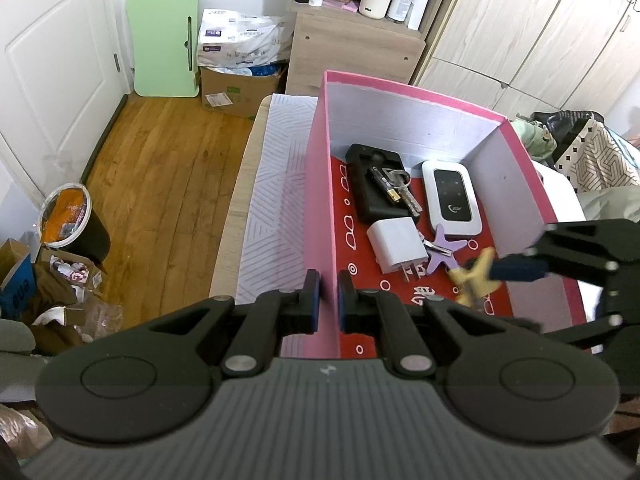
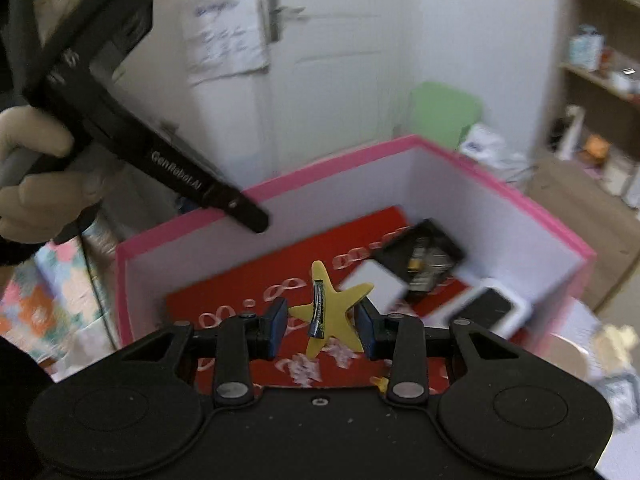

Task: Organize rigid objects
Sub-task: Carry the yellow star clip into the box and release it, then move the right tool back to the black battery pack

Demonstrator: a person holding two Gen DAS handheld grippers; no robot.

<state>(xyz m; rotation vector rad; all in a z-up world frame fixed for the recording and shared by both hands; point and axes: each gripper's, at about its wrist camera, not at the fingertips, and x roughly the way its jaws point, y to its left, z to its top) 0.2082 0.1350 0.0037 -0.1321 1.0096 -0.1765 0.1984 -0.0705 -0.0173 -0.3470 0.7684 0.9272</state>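
Right wrist view: the right tool [image 2: 322, 326] pinches a yellow star [image 2: 330, 310] over the pink box [image 2: 320, 168]. The left tool [image 1: 329, 294] clamps the box wall. Already inside: charger [image 1: 396, 249], router [image 1: 452, 196], keys [image 1: 394, 188], purple star [image 1: 446, 246]. Probably nearly finished.

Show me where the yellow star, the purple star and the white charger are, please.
yellow star [image 2: 334, 312]: right wrist view, on its centre beside the metal clip.
purple star [image 1: 445, 249]: left wrist view, on its centre.
white charger [image 1: 396, 244]: left wrist view, on its top face.
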